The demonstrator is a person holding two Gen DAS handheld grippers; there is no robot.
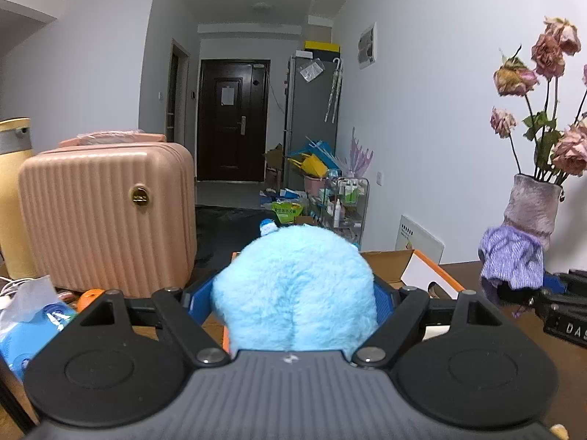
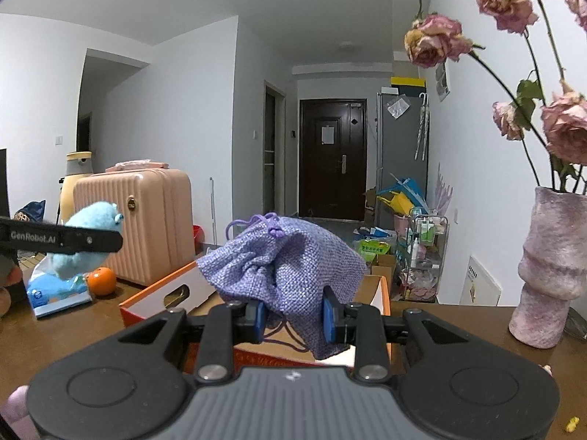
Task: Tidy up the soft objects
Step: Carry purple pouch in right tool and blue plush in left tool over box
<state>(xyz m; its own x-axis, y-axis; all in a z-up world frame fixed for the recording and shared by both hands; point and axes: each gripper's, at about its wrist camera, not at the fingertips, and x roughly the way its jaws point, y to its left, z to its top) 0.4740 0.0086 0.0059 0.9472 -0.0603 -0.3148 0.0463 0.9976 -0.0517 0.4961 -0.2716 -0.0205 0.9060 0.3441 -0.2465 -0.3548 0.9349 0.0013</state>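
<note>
Pink suitcase (image 1: 106, 216) and vase (image 2: 550, 271) (dried roses) flank orange box (image 2: 165, 293) | left gripper (image 1: 293, 304) hugs blue plush (image 1: 295, 293) | right gripper (image 2: 293, 317) pinches purple pouch (image 2: 286, 271), both nearly level

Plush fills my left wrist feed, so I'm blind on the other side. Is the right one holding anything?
Observer: Yes. The right gripper has its jaws shut on the purple pouch.
Operator: Where's the pouch relative to the box?
Observer: It's held off the table, and the open box shows behind and below it. I can't tell whether it's directly over the opening.
Operator: How does my plush sit, seen from the side?
Observer: The plush bulges above and below the left gripper, with its face end up.
</note>
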